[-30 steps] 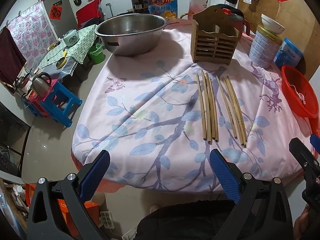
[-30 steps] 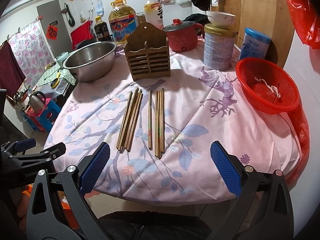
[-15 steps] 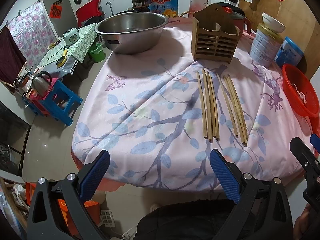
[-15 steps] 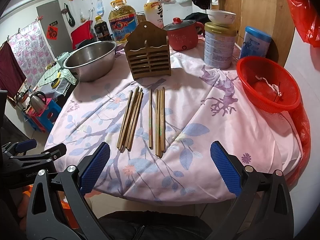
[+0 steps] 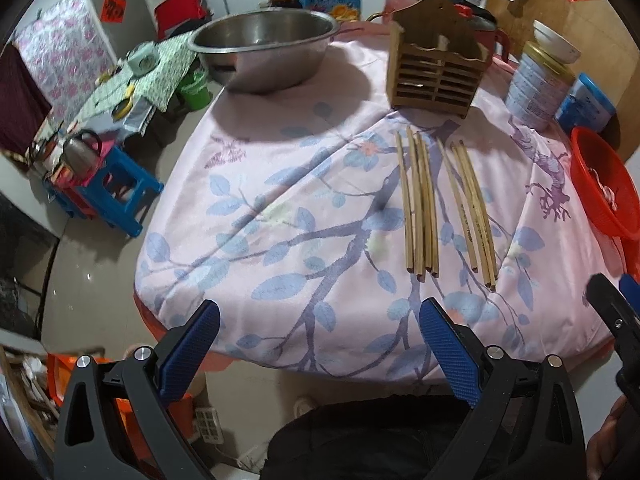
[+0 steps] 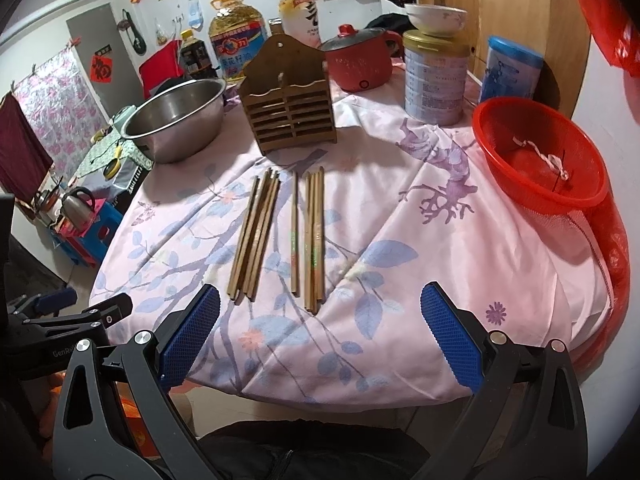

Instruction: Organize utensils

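Two groups of wooden chopsticks lie side by side on the pink floral tablecloth: a left bundle (image 5: 419, 204) (image 6: 255, 236) and a right group (image 5: 468, 208) (image 6: 310, 236). A slatted wooden utensil holder (image 5: 434, 76) (image 6: 290, 100) stands upright just behind them. My left gripper (image 5: 320, 344) is open and empty at the table's near edge, left of the chopsticks. My right gripper (image 6: 320, 332) is open and empty, just in front of the chopsticks' near ends.
A steel bowl (image 5: 264, 52) (image 6: 176, 120) sits back left. A tin can (image 6: 436, 76) topped by a bowl, a red pot (image 6: 362, 64) and oil bottles stand at the back. A red basket (image 6: 540, 156) sits right. A blue stool (image 5: 116, 188) stands on the floor left.
Both grippers have moved slightly forward toward the table; the chopsticks and holder have not moved. Both grippers stay open.
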`<state>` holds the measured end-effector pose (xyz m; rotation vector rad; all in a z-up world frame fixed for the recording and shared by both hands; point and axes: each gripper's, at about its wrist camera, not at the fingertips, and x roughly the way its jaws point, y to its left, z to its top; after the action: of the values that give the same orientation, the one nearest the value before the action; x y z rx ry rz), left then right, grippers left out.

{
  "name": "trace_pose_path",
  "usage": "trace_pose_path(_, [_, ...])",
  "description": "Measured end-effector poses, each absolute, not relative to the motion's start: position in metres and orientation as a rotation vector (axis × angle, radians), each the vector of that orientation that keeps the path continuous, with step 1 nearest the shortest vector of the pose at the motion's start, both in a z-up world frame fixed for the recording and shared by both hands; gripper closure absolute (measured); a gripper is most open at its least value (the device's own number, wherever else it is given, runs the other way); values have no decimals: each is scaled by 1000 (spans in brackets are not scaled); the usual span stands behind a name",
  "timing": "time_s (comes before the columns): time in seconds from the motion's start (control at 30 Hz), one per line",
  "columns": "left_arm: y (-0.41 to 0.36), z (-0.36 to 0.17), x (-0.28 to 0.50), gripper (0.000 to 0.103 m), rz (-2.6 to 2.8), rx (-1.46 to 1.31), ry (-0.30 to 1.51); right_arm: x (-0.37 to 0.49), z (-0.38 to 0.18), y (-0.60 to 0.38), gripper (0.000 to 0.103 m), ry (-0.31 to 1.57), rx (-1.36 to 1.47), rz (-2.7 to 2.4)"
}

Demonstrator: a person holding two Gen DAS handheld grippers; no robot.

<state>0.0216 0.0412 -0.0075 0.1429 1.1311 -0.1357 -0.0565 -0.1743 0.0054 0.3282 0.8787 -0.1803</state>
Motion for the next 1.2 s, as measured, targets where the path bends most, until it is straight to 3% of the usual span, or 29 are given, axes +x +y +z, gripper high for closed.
trace_pose_path(0.57, [28,-77,17,6,-81,136,1234,-92,-24,-235,6,935,345,-181])
trace_pose_path(1.2, [-24,-113,105,5,-391,280,1250,-86,-18,-230,6,923,402,-455])
